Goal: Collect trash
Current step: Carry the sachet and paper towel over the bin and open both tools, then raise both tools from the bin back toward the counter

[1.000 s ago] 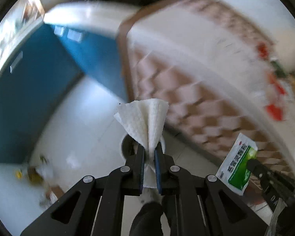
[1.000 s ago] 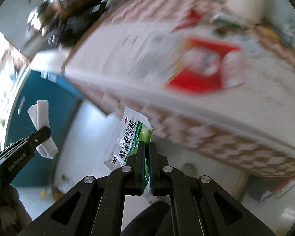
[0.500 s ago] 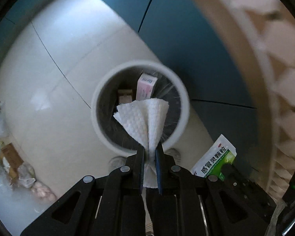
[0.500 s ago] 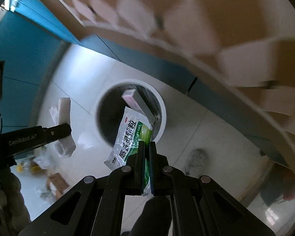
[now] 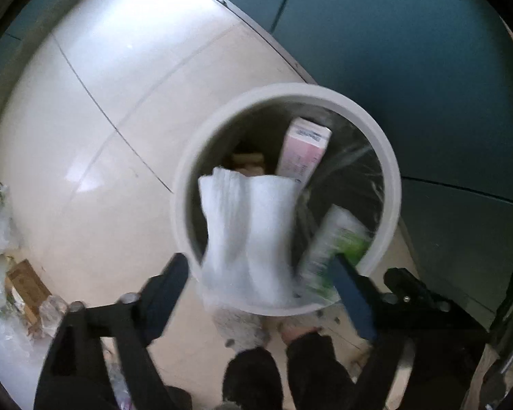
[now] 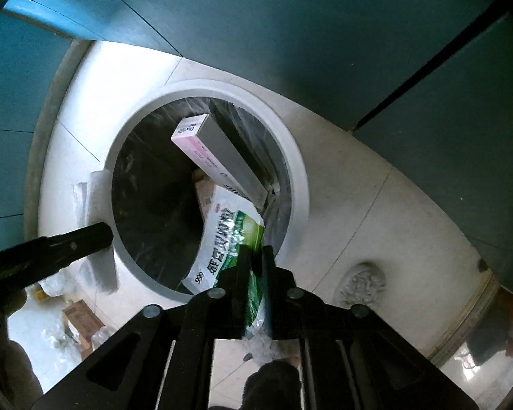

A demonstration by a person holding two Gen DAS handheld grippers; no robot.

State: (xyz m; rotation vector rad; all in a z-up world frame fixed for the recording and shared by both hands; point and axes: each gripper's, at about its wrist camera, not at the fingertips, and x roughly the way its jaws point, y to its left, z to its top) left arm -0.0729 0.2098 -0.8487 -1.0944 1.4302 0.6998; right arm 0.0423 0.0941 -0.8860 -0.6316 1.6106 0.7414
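A round white trash bin point(image 5: 390, 171) stands on the floor with a pink box point(image 5: 302, 152) inside. My left gripper point(image 5: 260, 273) is open wide above the bin's near rim; the white paper towel point(image 5: 248, 239) hangs blurred between its fingers, loose. My right gripper point(image 6: 254, 256) is shut on a green and white sachet point(image 6: 229, 235) held over the bin point(image 6: 299, 174). The sachet also shows in the left wrist view point(image 5: 335, 242). The pink box point(image 6: 205, 153) leans against the bin's liner. The paper towel point(image 6: 85, 201) shows at the bin's left rim.
Teal cabinet panels point(image 5: 410, 51) stand behind the bin. White tiled floor point(image 5: 102, 119) lies to the left. Scraps of plastic and a cardboard piece point(image 5: 24, 287) lie on the floor at the lower left. A grey slipper point(image 6: 360, 283) is right of the bin.
Both grippers moved closer over the bin. My left gripper opened and let go of the paper towel. The right gripper keeps its hold on the sachet.
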